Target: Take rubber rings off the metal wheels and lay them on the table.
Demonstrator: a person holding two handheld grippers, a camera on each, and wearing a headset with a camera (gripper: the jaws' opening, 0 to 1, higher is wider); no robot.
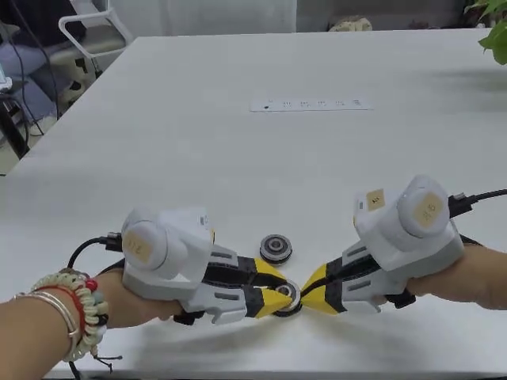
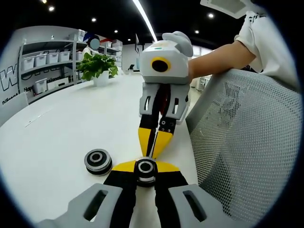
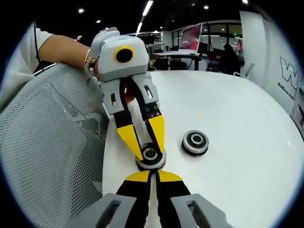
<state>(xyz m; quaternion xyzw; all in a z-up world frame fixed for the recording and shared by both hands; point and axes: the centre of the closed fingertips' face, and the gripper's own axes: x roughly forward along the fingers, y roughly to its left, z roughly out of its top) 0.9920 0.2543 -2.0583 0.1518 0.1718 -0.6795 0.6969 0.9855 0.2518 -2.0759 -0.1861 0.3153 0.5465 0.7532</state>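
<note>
Rubber rings (image 3: pixel 186 145) looked to be on both wheels, so you had nothing finished as far as the views showed, and both strips lay ahead. Your left claw (image 2: pixel 145 167) was pinching the first wheel (image 1: pixel 287 294) by its sides, low over the bench (image 1: pixel 238 158) near its front edge. Your right claw (image 3: pixel 152 176) was pressed almost together with its tips at that wheel's rim; whether it had caught the ring's lip, you couldn't tell. The second wheel (image 1: pixel 276 247) lay flat just beyond, untouched. By my reckoning you were only starting the first pull.
</note>
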